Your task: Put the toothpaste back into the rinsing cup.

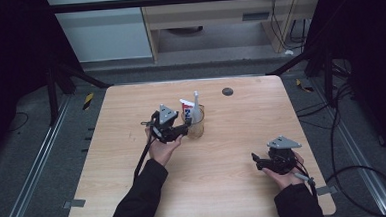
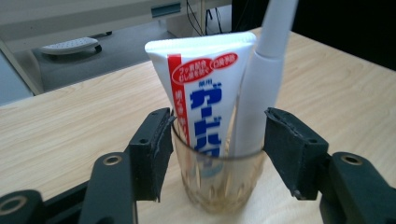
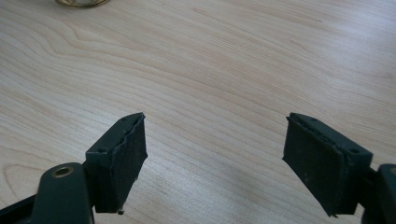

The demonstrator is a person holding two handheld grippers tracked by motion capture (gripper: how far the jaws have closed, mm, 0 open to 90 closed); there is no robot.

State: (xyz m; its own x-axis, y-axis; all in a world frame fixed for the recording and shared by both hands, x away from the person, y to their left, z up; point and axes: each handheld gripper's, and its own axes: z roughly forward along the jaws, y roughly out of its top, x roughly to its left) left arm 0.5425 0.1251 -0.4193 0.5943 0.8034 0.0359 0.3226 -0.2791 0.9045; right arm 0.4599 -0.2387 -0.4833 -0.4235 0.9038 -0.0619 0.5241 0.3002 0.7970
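Fingers [image 2: 152, 154] of the left gripper [image 2: 217, 149] stand on either side of the glass [image 2: 219, 179], spread wide; the left pad sits right at the rim, the right pad just off it, so they are open around the glass and not clamped on it. The glass stands upright on the surface [image 2: 60, 135], holding a toothpaste tube [image 2: 205, 93] with red and blue print and a white toothbrush [image 2: 259, 93] that leans just beside the tube. In the high view the left gripper [image 1: 182, 131] lies level, its tips at the glass [image 1: 196, 126] near the middle of the surface [image 1: 130, 101], with the person's hand beneath it.

The right gripper [image 3: 215, 158] has its fingers [image 3: 123, 158] wide open with only bare wood between them. In the high view it [image 1: 256, 161] rests low near the front right part of the surface, well apart from the glass.
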